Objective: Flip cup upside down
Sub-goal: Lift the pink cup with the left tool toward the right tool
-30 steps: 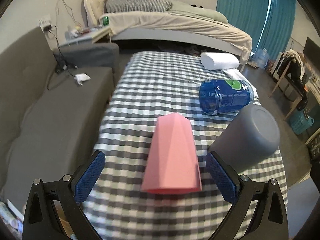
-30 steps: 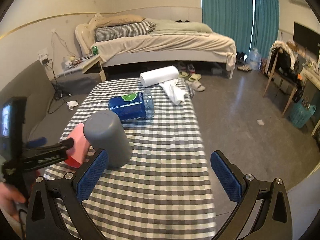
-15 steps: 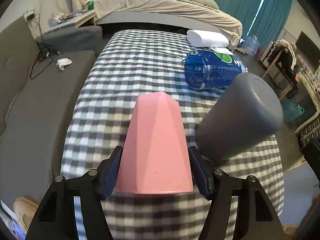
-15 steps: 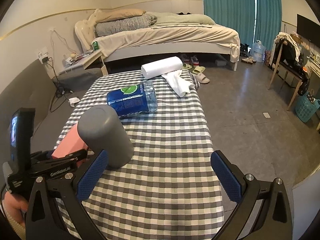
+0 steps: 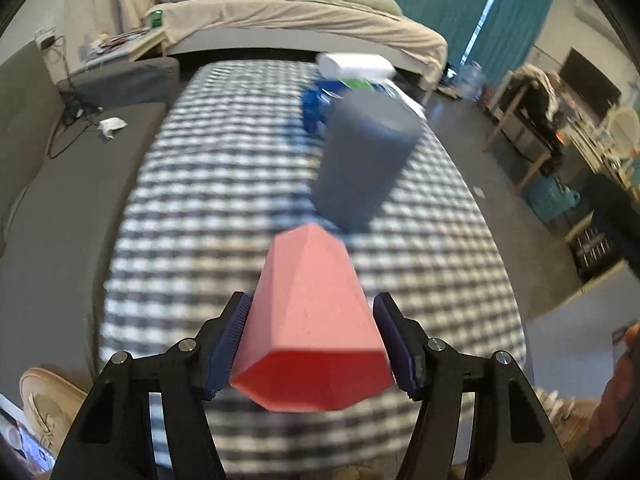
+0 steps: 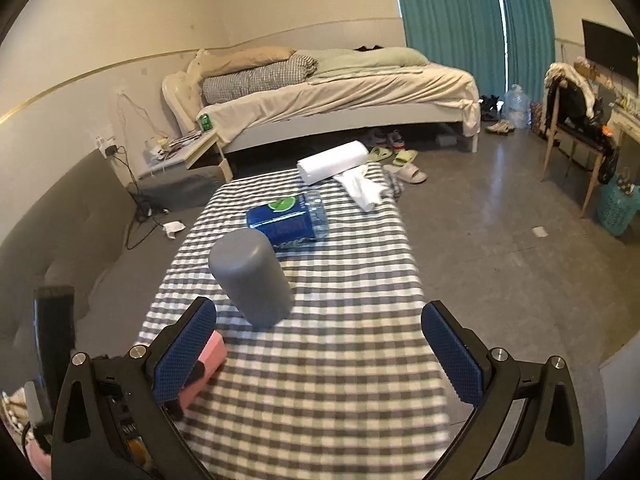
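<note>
A pink faceted cup (image 5: pixel 310 320) is held in my left gripper (image 5: pixel 312 344), whose blue pads press on both its sides. The cup is lifted above the checked tablecloth (image 5: pixel 208 184) and tilted, its closed base pointing away and its wide end toward the camera. In the right wrist view a bit of the pink cup (image 6: pixel 208 364) shows at lower left, behind my left finger. My right gripper (image 6: pixel 320 348) is open and empty above the near part of the table. A grey cup (image 6: pixel 252 280) stands upside down on the cloth.
A blue water bottle pack (image 6: pixel 286 222) lies beyond the grey cup (image 5: pixel 364 164). A white paper roll (image 6: pixel 332 162) and a white cloth (image 6: pixel 364 188) lie at the table's far end. A grey sofa (image 5: pixel 60 208) runs along the left. A bed (image 6: pixel 340 96) stands behind.
My left gripper closed on the pink cup, lifted it off the cloth and drew it back. The right gripper pulled back and rose a little.
</note>
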Motion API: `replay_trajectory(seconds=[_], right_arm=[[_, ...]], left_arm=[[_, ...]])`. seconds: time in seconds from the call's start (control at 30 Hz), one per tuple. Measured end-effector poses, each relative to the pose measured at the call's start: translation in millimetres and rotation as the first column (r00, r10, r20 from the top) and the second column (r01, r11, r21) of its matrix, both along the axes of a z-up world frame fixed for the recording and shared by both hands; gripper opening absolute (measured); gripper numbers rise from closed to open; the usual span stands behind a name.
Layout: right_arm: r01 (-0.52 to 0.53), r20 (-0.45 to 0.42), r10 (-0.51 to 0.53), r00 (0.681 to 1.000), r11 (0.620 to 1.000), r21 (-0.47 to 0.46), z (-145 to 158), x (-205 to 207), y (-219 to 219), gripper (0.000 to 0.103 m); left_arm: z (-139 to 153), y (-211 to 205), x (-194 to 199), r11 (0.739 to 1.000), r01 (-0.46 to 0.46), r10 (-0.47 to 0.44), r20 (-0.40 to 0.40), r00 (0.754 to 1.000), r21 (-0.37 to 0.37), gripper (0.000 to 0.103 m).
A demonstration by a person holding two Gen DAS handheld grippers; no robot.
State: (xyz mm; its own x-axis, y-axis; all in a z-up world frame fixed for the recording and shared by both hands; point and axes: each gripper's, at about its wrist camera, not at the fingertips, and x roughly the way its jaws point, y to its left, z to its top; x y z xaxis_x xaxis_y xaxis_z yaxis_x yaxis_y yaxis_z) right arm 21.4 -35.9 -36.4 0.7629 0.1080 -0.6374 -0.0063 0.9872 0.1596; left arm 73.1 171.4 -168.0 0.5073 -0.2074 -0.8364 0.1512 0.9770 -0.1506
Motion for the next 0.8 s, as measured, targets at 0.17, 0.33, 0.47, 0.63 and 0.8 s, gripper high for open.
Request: replay_trajectory(seconds=[0.17, 0.33, 0.47, 0.63, 0.8], right_arm=[[0.036, -0.006, -0.037, 0.999, 0.998, -0.059, 3.4, -20.2, -2.1, 0.103], [0.026, -0.039, -0.028, 0.999, 0.998, -0.049, 3.8, -22.6, 3.6, 0.103], [0.014, -0.050, -0.015, 0.999, 1.000, -0.022, 5.7, -21.2, 13.9, 0.103], [0.012, -0.066, -0.013, 0.998, 1.000, -0.016, 7.2, -14.1, 30.6, 0.103], [-0.071, -0.175, 0.067, 0.982, 0.997, -0.017, -12.9, 5.4, 65.2, 0.103]], left_arm=[[-16.5, -22.9, -11.9, 0.996, 0.069, -0.068, -0.028, 0.997, 0.053, 0.065], [-10.7, -19.8, -24.4, 0.994, 0.080, -0.081, 0.005, 0.997, 0.077, 0.084], [9.1, 1.4, -36.5, 0.993, 0.035, -0.045, 0.095, 0.994, 0.109, 0.094], [35.0, 47.4, -38.0, 0.998, -0.059, 0.054, 0.145, 0.988, 0.030, 0.094], [47.5, 97.3, -28.8, 0.986, -0.164, 0.162, 0.173, 0.971, -0.007, 0.095]])
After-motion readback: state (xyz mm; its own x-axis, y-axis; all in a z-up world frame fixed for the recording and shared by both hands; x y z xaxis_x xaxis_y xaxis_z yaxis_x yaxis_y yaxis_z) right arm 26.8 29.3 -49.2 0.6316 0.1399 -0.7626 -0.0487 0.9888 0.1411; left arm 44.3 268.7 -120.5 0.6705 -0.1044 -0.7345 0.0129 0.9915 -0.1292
